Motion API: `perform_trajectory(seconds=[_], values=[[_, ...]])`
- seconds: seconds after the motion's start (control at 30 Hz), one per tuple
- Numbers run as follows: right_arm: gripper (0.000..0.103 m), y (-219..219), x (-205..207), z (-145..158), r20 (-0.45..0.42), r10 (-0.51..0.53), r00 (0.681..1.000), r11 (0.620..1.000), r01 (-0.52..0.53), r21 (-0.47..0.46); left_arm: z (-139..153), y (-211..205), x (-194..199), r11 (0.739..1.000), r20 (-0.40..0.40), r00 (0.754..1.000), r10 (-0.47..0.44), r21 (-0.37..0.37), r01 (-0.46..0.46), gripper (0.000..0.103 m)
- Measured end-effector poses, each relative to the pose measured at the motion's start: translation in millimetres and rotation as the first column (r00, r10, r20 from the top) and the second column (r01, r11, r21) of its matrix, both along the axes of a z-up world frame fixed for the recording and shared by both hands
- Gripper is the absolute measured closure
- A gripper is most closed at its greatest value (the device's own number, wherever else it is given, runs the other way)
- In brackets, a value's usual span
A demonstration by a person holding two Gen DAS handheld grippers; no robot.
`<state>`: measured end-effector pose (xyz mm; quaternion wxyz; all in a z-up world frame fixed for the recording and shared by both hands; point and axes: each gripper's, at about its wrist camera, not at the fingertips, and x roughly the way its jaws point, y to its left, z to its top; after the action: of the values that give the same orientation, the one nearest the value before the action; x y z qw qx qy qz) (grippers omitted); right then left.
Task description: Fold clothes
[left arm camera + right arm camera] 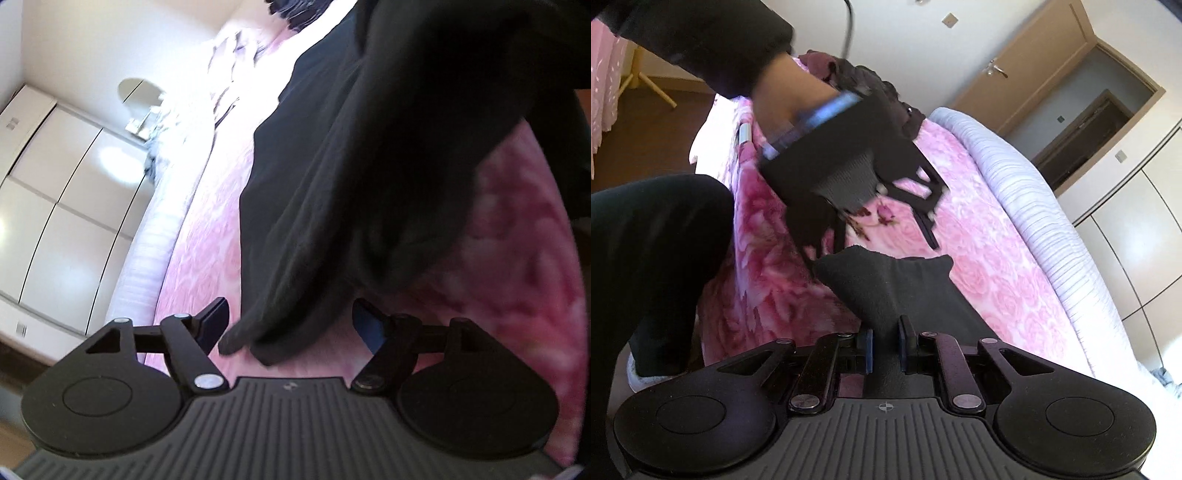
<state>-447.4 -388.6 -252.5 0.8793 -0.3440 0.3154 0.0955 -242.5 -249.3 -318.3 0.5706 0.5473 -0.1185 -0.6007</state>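
My right gripper [885,345] is nearly closed, pinching a fold of a black garment [897,280] between its two pads. My left gripper [290,325] is spread wide with nothing between its fingers; the garment's loose corner [236,345] lies just ahead of them. The dark cloth stretches away across a pink flowered bedspread [990,236]. My left hand [786,99] carries the other tool above the bed. A white wardrobe [62,206] stands beyond.
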Motion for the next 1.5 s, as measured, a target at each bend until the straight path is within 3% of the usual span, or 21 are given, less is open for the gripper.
perform_trajectory(seconds=[0.03, 0.07, 0.17, 0.33, 0.4, 0.5, 0.6, 0.77, 0.9, 1.0, 1.07, 1.13, 1.2, 1.27, 1.3, 1.37, 1.5], values=[[0.092, -1, -1, 0, 0.000, 0.001, 1.000, 1.000, -0.001, 0.006, 0, -4, 3, 1.000, -0.011, 1.000, -0.006, 0.011, 0.006, 0.068], [0.092, -1, -2, 0, 0.000, 0.001, 1.000, 1.000, -0.001, 0.013, 3, -7, 6, 1.000, -0.029, 1.000, -0.002, 0.025, 0.003, 0.087], [0.092, -5, -5, -3, 0.008, 0.005, 1.000, 0.999, -0.005, 0.052, 14, -10, 10, 0.999, -0.062, 0.998, 0.009, 0.043, -0.007, 0.094], [0.092, -19, -20, 0, 0.077, -0.019, 0.997, 0.983, 0.005, 0.182, 51, -26, 2, 0.999, -0.020, 1.000, 0.016, 0.051, -0.015, 0.094], [0.092, -34, -29, 7, 0.133, -0.066, 0.989, 0.963, 0.028, 0.267, 76, -44, -6, 0.999, -0.004, 1.000, 0.009, 0.040, -0.009, 0.094], [0.092, -71, -52, 24, 0.227, -0.193, 0.954, 0.900, 0.081, 0.428, 112, -84, -23, 0.999, 0.039, 0.999, -0.028, 0.034, 0.027, 0.093], [0.092, -117, -86, 34, 0.285, -0.359, 0.889, 0.800, 0.136, 0.585, 135, -137, -47, 0.995, 0.073, 0.993, -0.096, 0.043, 0.093, 0.093], [0.092, -200, -148, 19, 0.229, -0.649, 0.725, 0.554, 0.245, 0.795, 125, -236, -101, 0.968, 0.111, 0.964, -0.244, 0.085, 0.235, 0.091], [0.092, -248, -187, -20, 0.075, -0.799, 0.597, 0.312, 0.304, 0.900, 82, -306, -135, 0.948, 0.039, 0.955, -0.295, 0.137, 0.287, 0.086], [0.091, -279, -210, -53, -0.092, -0.856, 0.510, 0.100, 0.337, 0.936, 46, -341, -148, 0.952, -0.027, 0.969, -0.244, 0.182, 0.245, 0.075], [0.091, -292, -218, -71, -0.188, -0.863, 0.470, -0.006, 0.362, 0.932, 49, -337, -132, 0.965, -0.072, 0.980, -0.184, 0.179, 0.194, 0.069], [0.091, -297, -226, -76, -0.217, -0.861, 0.461, -0.042, 0.360, 0.932, 52, -333, -116, 0.974, -0.118, 0.985, -0.122, 0.178, 0.142, 0.064], [0.078, -297, -229, -73, -0.207, -0.863, 0.460, -0.032, 0.359, 0.933, 55, -330, -100, 0.980, -0.163, 0.985, -0.061, 0.179, 0.090, 0.059], [0.052, -295, -224, -72, -0.204, -0.868, 0.454, -0.037, 0.349, 0.936, 57, -326, -84, 0.983, -0.208, 0.978, 0.001, 0.182, 0.038, 0.057], [0.049, -295, -222, -72, -0.205, -0.865, 0.457, -0.050, 0.329, 0.943, 59, -324, -77, 0.983, -0.230, 0.973, 0.032, 0.185, 0.011, 0.057], [0.047, -299, -217, -72, -0.221, -0.859, 0.463, -0.089, 0.291, 0.953, 61, -320, -61, 0.980, -0.276, 0.957, 0.093, 0.193, -0.040, 0.057], [0.047, -318, -211, -71, -0.305, -0.848, 0.435, -0.214, 0.245, 0.946, 58, -312, -40, 0.968, -0.388, 0.900, 0.199, 0.223, -0.118, 0.057]])
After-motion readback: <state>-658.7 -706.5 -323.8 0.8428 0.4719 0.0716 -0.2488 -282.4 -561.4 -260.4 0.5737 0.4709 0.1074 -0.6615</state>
